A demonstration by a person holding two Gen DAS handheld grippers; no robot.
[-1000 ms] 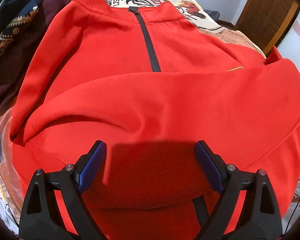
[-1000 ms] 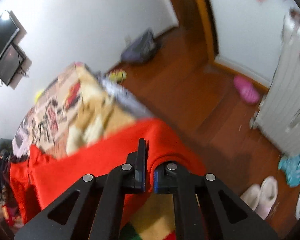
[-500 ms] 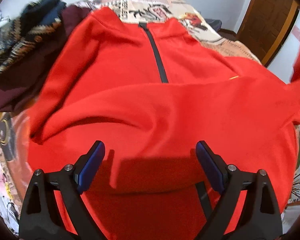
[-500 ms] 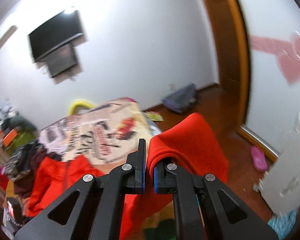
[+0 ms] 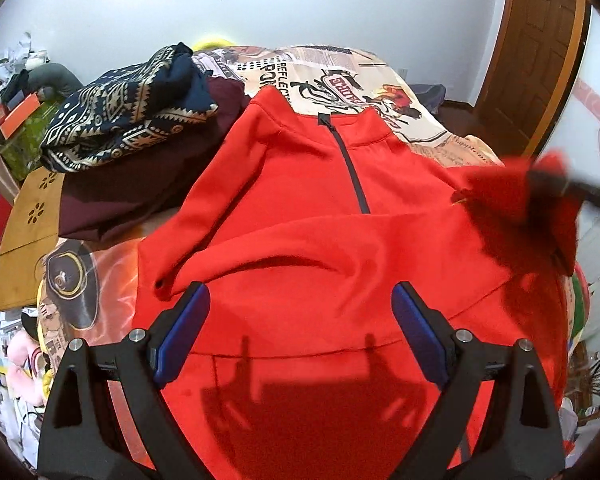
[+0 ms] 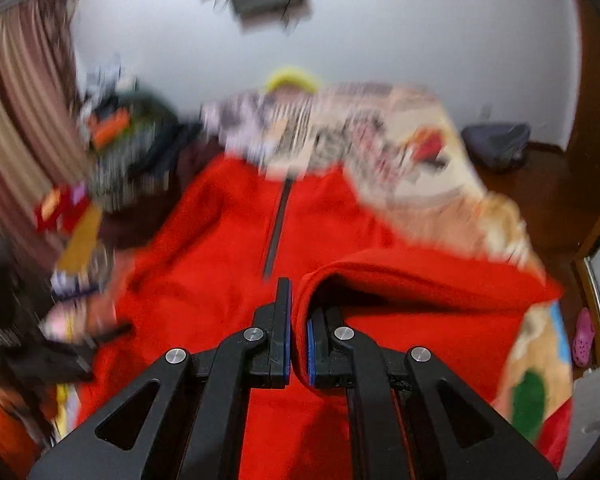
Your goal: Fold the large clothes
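Right-view-only: fingers [image 6: 314,344] pinching sweater [image 6: 420,312].

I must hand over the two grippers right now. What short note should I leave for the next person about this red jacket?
Left gripper: open, holding nothing, over the lower front of the red jacket.
Right gripper: shut on the jacket's sleeve, lifted on the right side.
The jacket lies front up on the bed, zipper toward the far end; a pile of other clothes sits beside it.
Done: one sleeve lies across the chest.
Left: lay the held sleeve across too, then fold the body.
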